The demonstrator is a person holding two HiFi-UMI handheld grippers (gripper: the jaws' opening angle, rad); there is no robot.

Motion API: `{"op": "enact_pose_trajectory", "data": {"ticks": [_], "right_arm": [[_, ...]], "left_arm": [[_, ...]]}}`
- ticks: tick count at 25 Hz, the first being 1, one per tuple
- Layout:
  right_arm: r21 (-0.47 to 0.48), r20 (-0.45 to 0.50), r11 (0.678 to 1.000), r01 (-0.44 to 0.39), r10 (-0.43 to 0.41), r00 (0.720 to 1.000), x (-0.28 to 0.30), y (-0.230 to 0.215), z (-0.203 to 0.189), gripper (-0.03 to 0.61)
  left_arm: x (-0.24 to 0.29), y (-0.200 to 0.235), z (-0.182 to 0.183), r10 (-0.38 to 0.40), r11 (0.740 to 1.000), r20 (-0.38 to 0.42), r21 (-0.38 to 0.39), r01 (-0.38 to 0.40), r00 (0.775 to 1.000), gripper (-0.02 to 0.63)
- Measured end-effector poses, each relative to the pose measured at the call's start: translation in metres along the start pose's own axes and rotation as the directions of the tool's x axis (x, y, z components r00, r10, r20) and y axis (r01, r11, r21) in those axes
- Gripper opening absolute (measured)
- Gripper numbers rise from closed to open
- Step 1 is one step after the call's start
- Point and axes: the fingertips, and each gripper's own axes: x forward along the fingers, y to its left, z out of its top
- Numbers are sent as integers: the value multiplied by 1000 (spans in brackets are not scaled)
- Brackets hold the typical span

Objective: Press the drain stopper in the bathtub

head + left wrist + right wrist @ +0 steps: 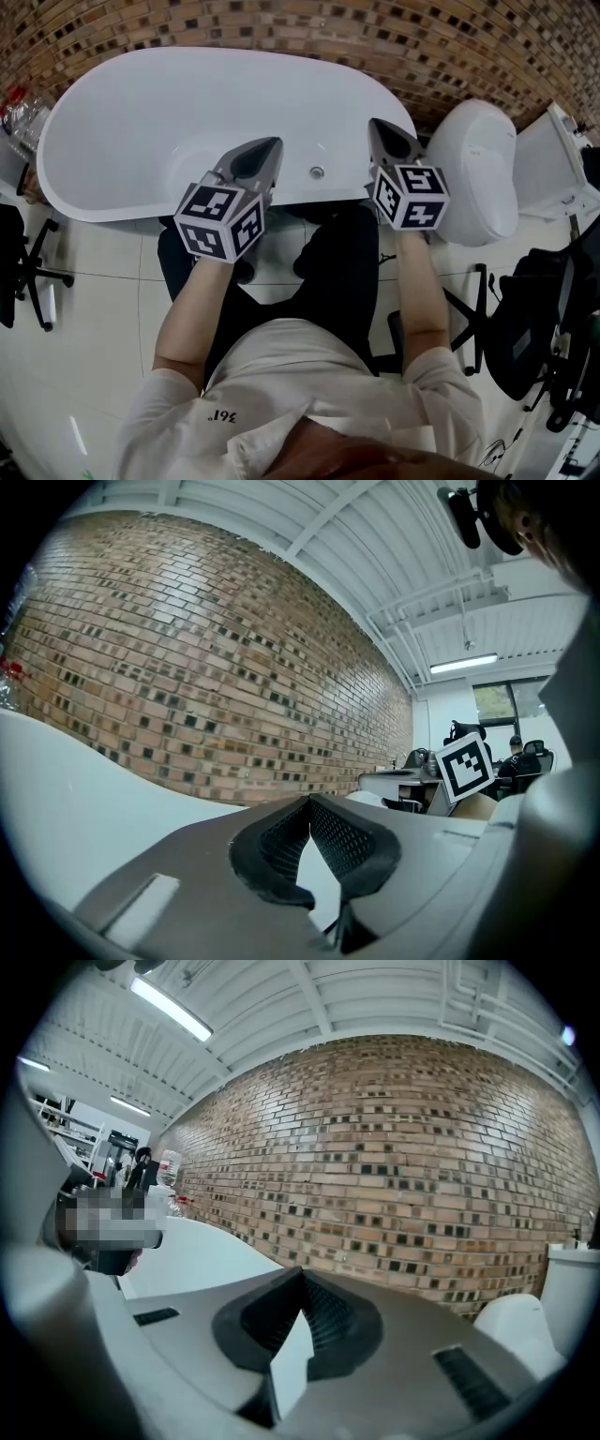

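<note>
Currently both tools are hovering over the near rim of the white oval freestanding bathtub point(122, 112), and the head view is showing neither one touching it. The left grey two-jaw gripper point(270, 146) is holding its ribbed pads together at the tips with nothing between them. The right grey two-jaw gripper point(377, 126) is reading the same, tips meeting and empty. The small round chrome drain stopper point(317, 172) is sitting low inside the tub, close under the near rim, between the two grippers and toward the right end. I am judging it to be the stopper and not an overflow fitting. Risks as I am judging them: the stopper is lying tucked below the near rim, so a straight drop could be clipping that rim first. A narrow closed tip landing off-centre on polished metal could be skidding onto the tub floor. Both gripper views are facing the brown brick mosaic wall point(281, 28), so aiming is resting on the head view alone. For room, the tub interior is opening wide toward the far rim and left end. The white toilet point(478, 169) just beside the right end is crowding any outward swing of the right gripper.
</note>
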Motion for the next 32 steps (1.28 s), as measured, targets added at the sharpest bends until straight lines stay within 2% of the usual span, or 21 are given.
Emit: {"op": "enact_pose_trajectory", "data": {"ticks": [6,13,32], "right_arm": [[0,-1,1000,-2,2,1000,-3,3,0,15],[48,8,999,13,-14,1000,-15,6,-15,15],[27,-17,1000,-14,14,1000,-17,12,-22,15]], "left_arm": [[-4,-2,1,13,1000,7,24,-13,1000,8],[-9,-3,-17,13,1000,-12,-5,-13,1000,8],[-13,-9,-18,19,999,-17,35,-18,1000,8]]}}
